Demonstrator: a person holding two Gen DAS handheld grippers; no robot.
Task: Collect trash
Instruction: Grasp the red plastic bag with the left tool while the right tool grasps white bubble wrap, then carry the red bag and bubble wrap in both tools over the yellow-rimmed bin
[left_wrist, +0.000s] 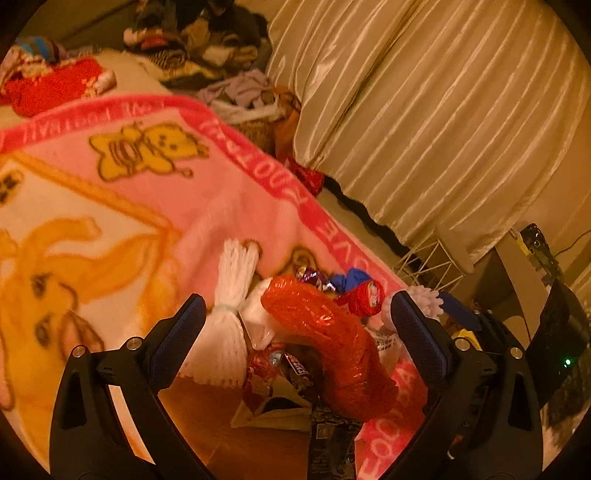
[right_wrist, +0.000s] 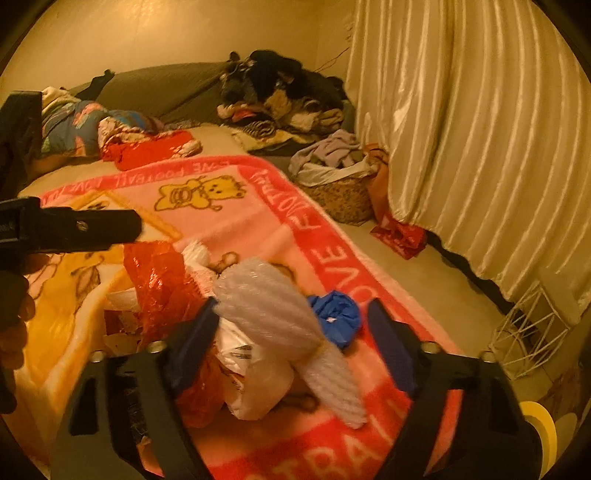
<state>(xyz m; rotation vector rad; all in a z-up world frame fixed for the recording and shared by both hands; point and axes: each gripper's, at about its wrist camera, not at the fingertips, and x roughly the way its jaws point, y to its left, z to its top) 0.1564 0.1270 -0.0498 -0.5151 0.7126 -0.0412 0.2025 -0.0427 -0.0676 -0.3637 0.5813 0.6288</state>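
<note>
A pile of trash lies on the pink blanket near its edge. In the left wrist view my left gripper is open, its jaws wide either side of a red foam net; a white foam net lies by the left finger. Candy wrappers and a blue scrap lie beyond. In the right wrist view my right gripper is open around a white foam net and a white plastic bag. A blue scrap and the red net lie nearby.
The left gripper's arm crosses the right wrist view at left. A basket of clothes and a red bag sit on the floor by the cream curtain. A white wire rack stands at right. Clothes are piled on the bed.
</note>
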